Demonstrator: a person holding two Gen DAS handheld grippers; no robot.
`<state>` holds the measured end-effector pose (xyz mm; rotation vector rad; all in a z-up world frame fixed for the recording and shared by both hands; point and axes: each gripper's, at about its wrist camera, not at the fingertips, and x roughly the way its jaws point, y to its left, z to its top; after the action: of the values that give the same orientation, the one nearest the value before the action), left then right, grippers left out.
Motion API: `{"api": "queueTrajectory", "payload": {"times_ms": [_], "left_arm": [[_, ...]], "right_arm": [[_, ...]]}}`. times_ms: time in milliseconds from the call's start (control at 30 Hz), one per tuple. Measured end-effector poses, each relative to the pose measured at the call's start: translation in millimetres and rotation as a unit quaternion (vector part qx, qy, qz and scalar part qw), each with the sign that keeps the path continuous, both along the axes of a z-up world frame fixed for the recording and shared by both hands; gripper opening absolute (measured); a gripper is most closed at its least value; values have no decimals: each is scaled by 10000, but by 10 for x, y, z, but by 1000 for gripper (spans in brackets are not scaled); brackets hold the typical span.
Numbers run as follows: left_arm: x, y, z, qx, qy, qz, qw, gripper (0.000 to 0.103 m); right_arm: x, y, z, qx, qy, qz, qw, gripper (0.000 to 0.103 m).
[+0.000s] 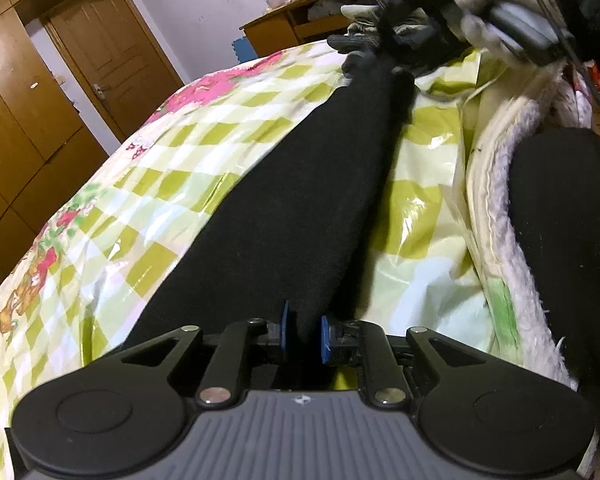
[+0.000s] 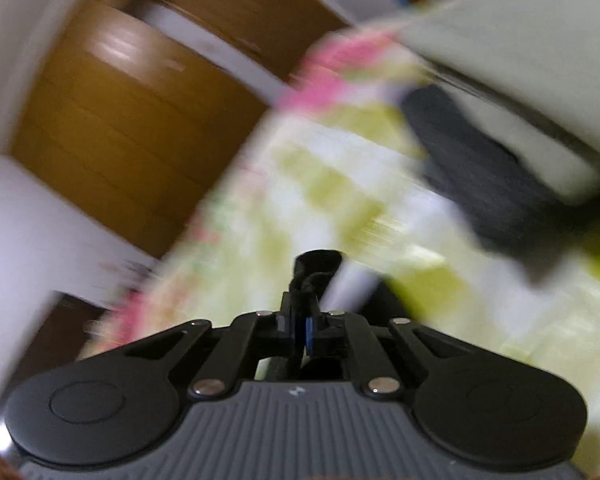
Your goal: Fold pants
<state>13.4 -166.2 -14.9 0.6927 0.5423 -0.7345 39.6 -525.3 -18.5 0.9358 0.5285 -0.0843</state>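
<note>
Lengthwise, black pants (image 1: 300,168) stretched away across bed, both tools clenched on fabric

I count one pair of black pants (image 1: 284,184) running straight ahead from my left gripper (image 1: 306,330), one checked bedspread (image 1: 140,184) beneath it, one gloved hand (image 1: 476,20) far ahead to the right on my right gripper (image 2: 305,332), one wooden door (image 1: 108,56) ahead-left, one desk (image 1: 300,20) beyond. The right view is blurred; perhaps one wardrobe (image 2: 140,120).
</note>
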Motion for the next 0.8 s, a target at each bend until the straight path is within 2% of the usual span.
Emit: {"api": "queueTrajectory", "payload": {"times_ms": [67, 133, 300, 400, 467, 567, 700, 800], "left_arm": [[-2, 30, 24, -99, 88, 54, 9999, 30], [8, 70, 57, -181, 180, 93, 9996, 31], [-4, 293, 185, -437, 396, 293, 9978, 32], [-48, 506, 265, -584, 484, 473, 9960, 32], [-69, 652, 295, -659, 526, 631, 9944, 33], [-58, 879, 321, -657, 509, 906, 9924, 37], [27, 1274, 313, -515, 254, 1437, 9880, 41], [138, 1670, 367, -643, 186, 1970, 9781, 41]], "right_arm": [[-64, -13, -149, 56, 401, -76, 9992, 7], [-172, -20, -170, 27, 507, -312, 9982, 12], [-266, -58, 58, -748, 635, -736, 9924, 15], [-293, 167, 389, -1485, 432, -470, 9869, 15], [-198, 461, 541, -1624, 201, 220, 9863, 20], [73, 1015, 593, -1346, 43, 1482, 9797, 22], [625, 1910, 608, -1168, -252, 3022, 9457, 24], [1057, 2550, 605, -1130, -385, 3898, 9131, 28]]}}
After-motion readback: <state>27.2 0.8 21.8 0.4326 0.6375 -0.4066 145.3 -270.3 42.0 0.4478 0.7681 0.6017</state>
